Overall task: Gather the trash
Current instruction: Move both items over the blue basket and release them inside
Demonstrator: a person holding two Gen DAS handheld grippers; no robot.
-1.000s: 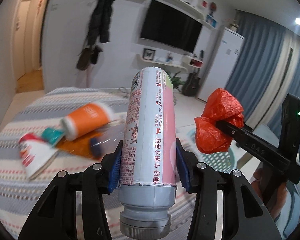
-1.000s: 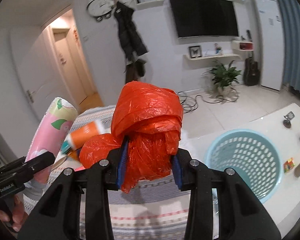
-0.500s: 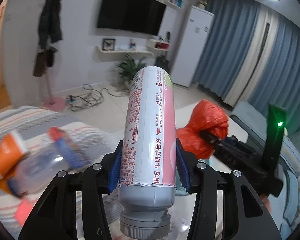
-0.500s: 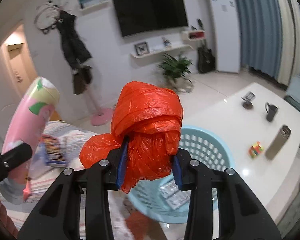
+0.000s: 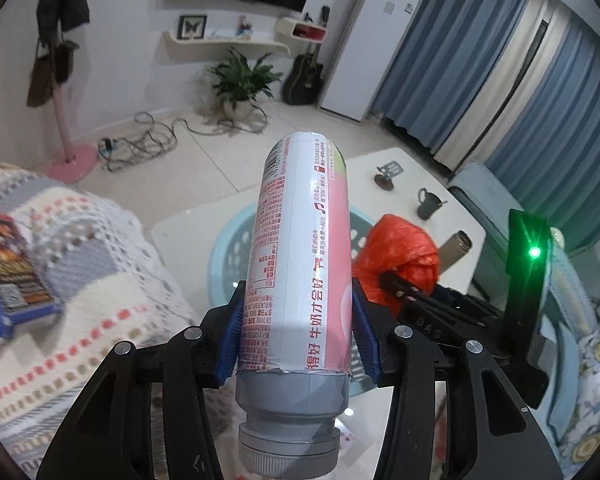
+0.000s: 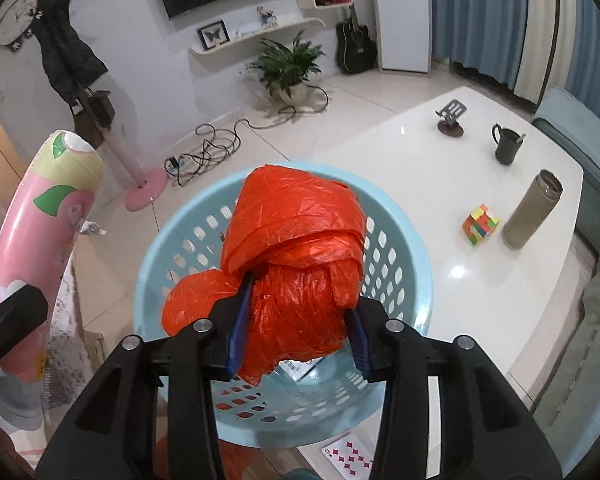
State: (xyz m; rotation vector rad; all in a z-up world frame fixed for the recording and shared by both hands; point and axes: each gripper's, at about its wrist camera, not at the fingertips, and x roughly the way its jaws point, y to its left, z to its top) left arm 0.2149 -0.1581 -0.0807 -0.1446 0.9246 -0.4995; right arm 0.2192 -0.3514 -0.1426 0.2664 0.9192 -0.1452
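Left tongs (image 5: 296, 332) grip a pink-and-white milk drink bottle (image 5: 300, 256) around its lower body, grey cap toward the camera, blue pads pressed on both sides.

Right tongs (image 6: 296, 328): jaws opening, with an orange plastic bag (image 6: 296, 264), bunched into a ball, between the blue pads; the left pad lies against the plastic, and contact at the right pad cannot be made out. The bag hangs directly over the mouth of the light-blue perforated basket (image 6: 416, 256). A printed wrapper lies in the basket's bottom, partly hidden.

The basket sits at the near-left end of the white tabletop (image 6: 420, 160). Well apart from it on the tabletop: phone stand (image 6: 452, 118), dark mug (image 6: 508, 146), puzzle cube (image 6: 480, 225), grey flask (image 6: 534, 210). A playing card (image 6: 346, 454) lies just beside the basket's near wall.

From the left wrist view, the bottle hides most of the basket; the bag sits just right of the bottle. A crocheted blanket (image 5: 100, 264) with a blue-edged box (image 5: 12, 272) on it borders the basket's left.

The basket mouth is open around the bag.
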